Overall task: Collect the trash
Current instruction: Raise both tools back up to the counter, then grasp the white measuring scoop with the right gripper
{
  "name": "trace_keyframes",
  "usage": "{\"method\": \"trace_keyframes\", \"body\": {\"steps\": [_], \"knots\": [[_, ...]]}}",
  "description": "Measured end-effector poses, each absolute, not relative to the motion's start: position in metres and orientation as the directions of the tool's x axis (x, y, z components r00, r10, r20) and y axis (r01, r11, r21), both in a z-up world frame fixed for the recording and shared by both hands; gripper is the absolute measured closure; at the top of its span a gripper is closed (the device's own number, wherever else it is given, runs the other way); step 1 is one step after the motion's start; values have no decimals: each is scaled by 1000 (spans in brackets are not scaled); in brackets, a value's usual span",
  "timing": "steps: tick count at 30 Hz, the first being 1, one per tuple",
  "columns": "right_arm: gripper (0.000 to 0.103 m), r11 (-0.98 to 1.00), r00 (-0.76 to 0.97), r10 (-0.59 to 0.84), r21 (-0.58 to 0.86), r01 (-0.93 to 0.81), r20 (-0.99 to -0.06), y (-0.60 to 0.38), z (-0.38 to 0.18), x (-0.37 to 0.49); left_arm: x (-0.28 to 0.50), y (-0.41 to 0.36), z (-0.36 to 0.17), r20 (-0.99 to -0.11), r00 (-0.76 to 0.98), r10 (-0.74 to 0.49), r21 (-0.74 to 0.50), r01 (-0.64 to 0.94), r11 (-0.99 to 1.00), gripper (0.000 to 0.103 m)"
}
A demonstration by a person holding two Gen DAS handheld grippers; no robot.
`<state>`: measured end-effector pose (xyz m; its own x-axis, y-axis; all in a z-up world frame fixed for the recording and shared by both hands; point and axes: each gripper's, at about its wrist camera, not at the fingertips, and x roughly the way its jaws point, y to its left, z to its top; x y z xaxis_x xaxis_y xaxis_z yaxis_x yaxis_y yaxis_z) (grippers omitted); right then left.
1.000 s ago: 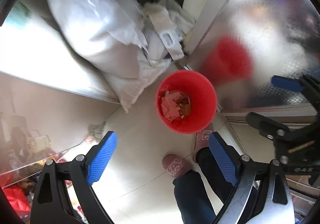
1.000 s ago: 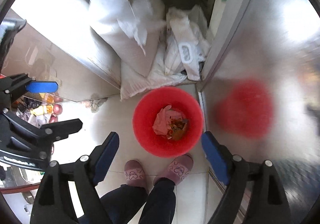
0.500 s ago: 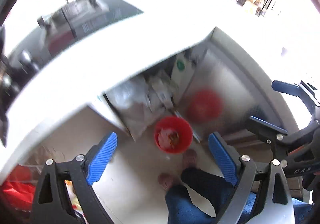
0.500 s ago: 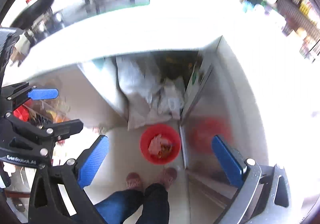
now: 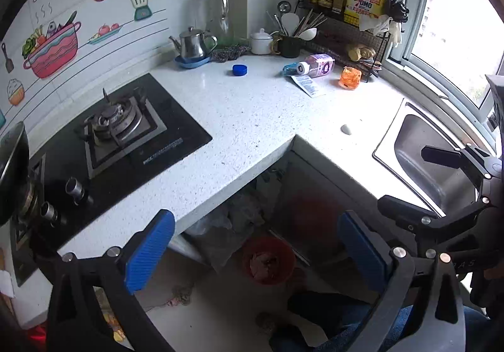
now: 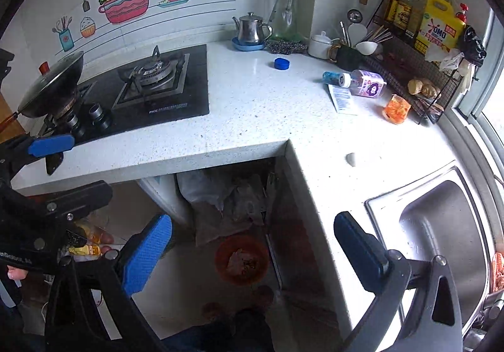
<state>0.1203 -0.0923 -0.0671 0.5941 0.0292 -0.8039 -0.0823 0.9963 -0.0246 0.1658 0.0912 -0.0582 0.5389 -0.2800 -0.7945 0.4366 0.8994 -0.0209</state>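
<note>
Above the inner corner of the L-shaped white countertop, both grippers hang with nothing between their blue pads. The left gripper has just widened its jaws to full spread, and the right gripper stands equally wide apart; each shows at the edge of the other's view.

Down on the floor, under the counter's edge, the red bin sits just in front of the open cabinet, already holding crumpled trash, with pale sacks stacked close behind it and the person's slippers near its front rim.

Trash lies toward the far right of the worktop: a blue bottle cap alone in open space, a toppled plastic bottle touching a flat white wrapper, and an orange wrapper just beside the wire rack. A small pale scrap lies by itself nearer the corner edge.

Between the gas hob on the left and the steel sink on the right, the counter's middle is bare (the widest free stretch).
</note>
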Motion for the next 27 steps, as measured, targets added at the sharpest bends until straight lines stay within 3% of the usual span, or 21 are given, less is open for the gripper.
{"method": "trace_keyframes", "body": {"steps": [17,27], "knots": [[0,999,572,-12,11,37,-820,-182,-58,183,256,-15,-69,-834,461,-302,-4,544,839,0],[0,977,436,64,145,155,-898,-230,-107,246,330,-67,-111,-909,352,-225,20,574,818,0]]}}
